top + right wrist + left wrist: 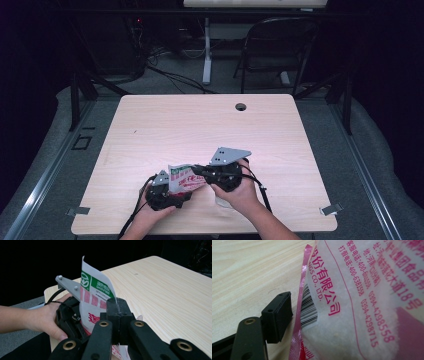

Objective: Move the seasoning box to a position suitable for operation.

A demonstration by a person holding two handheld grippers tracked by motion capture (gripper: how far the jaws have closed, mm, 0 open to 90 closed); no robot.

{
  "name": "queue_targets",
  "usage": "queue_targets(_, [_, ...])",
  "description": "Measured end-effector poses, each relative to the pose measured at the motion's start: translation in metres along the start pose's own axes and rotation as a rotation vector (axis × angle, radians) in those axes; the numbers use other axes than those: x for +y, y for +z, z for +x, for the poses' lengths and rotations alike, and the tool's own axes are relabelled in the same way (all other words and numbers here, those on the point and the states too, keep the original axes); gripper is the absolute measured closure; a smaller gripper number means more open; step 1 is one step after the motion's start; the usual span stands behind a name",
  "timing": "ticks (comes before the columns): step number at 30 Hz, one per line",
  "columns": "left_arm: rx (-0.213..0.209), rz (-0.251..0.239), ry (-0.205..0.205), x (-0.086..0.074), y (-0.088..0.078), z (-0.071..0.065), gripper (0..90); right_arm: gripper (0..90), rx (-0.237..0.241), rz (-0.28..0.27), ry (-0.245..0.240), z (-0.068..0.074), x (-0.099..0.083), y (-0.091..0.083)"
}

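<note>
A white plastic food bag (182, 179) with red print and a green logo is held upright between both grippers, near the front edge of the wooden table (200, 120). My right gripper (117, 307) is shut on the bag's (96, 292) edge, its two pads pressed together over the film. My left gripper (179, 194) is at the bag's lower left. In the left gripper view one black pad (277, 315) stands a little apart from the pink seam of the bag (352, 302). The other jaw is hidden behind the bag.
A round cable hole (241, 106) sits near the table's far edge. Beyond the table stand a dark folding chair (280, 45) and a white desk leg (207, 55). Both hands work close to the front edge.
</note>
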State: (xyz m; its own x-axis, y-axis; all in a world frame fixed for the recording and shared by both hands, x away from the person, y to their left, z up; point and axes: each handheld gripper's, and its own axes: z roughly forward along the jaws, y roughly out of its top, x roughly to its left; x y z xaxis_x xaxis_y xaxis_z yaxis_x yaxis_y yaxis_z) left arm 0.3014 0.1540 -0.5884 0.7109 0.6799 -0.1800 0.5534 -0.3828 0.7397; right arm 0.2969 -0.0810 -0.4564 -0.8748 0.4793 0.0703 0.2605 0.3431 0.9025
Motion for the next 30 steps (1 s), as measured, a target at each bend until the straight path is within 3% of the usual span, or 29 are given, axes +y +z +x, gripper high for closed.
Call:
queue_targets(6, [0.034,0.009,0.026,0.0008,0.0009,-0.0024,31.5,90.0,-0.007,0.003,-0.005,0.0005,0.0013,0.0005])
queue_targets(11, [0.047,0.006,0.044,0.0007,0.0009,-0.0046,40.6,90.0,-0.011,0.003,-0.005,0.0010,0.0008,0.0005])
queue_targets(14, [0.034,-0.003,0.028,0.0003,0.0010,-0.0042,46.5,90.0,-0.010,0.002,-0.007,0.0012,0.0004,0.0005])
queue_targets(16, [0.041,-0.003,0.044,0.0003,0.0002,-0.0045,49.7,90.0,-0.009,0.001,-0.006,0.0013,0.0001,0.0005])
queue_targets(30, [0.091,-0.008,0.069,0.0000,0.0001,-0.0092,57.0,90.0,-0.010,0.002,-0.001,-0.0011,-0.0025,-0.0018])
